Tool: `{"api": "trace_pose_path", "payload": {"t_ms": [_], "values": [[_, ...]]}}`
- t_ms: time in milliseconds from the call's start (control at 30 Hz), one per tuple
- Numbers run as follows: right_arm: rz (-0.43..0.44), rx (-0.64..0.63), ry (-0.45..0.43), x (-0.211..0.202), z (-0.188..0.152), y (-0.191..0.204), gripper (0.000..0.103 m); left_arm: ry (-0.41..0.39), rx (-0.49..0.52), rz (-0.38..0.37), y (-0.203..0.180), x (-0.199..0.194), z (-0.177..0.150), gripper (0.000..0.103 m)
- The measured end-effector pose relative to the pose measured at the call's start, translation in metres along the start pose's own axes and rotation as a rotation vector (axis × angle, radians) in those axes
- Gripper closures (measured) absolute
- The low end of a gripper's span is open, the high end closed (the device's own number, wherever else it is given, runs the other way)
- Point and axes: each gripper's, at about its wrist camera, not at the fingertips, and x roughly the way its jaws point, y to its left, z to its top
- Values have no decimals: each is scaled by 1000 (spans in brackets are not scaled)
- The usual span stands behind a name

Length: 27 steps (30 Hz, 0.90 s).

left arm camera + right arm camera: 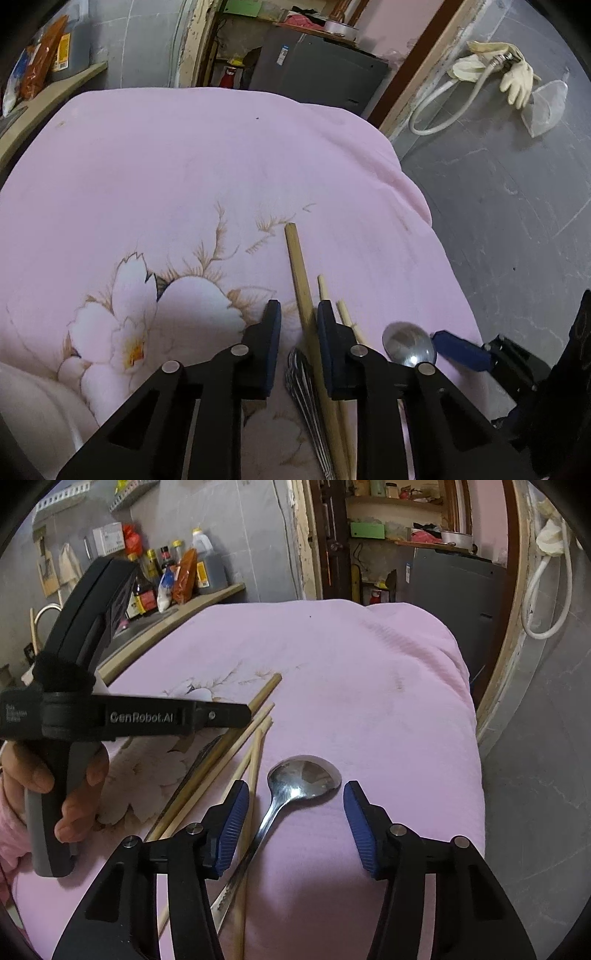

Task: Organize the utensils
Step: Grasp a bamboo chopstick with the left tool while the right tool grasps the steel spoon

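Note:
Utensils lie on a pink flowered cloth (184, 155). A thick wooden stick (295, 258) runs between the fingers of my left gripper (299, 317). The jaws stand narrow around it, with a small gap showing on its left side. A metal whisk (301, 384) and thin chopsticks (345, 314) lie beside it. In the right wrist view, a steel spoon (306, 773) lies bowl-up between the wide-apart blue pads of my right gripper (295, 786), which do not touch it. Several chopsticks (255, 746) lie just left of it, and beyond them a hand holds the left gripper (240, 716).
The cloth (369, 672) drops off to a grey floor (498, 206) on the right. A counter with bottles and packets (177, 576) runs along the left. Gloves and a white hose (513, 70) lie on the floor, and a grey cabinet (317, 70) stands behind the cloth.

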Motion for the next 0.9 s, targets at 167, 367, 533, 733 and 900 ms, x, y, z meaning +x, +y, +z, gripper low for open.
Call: {"api": "trace_pose_path", "payload": {"t_ms": [167, 367, 533, 733, 900], "values": [[-22, 24, 16, 7, 4, -3, 59, 0, -13, -5, 3, -1, -1, 95], [-50, -10, 42, 14, 9, 2, 58, 13, -3, 12, -3, -1, -3, 95], [-23, 9, 60, 18, 13, -4, 58, 49, -27, 2, -3, 2, 2, 95], [-40, -10, 50, 16, 11, 0, 61, 38, -52, -7, -2, -7, -4, 96], [-51, -6, 6, 5, 3, 2, 61, -2, -70, -24, -1, -21, -13, 96]]}}
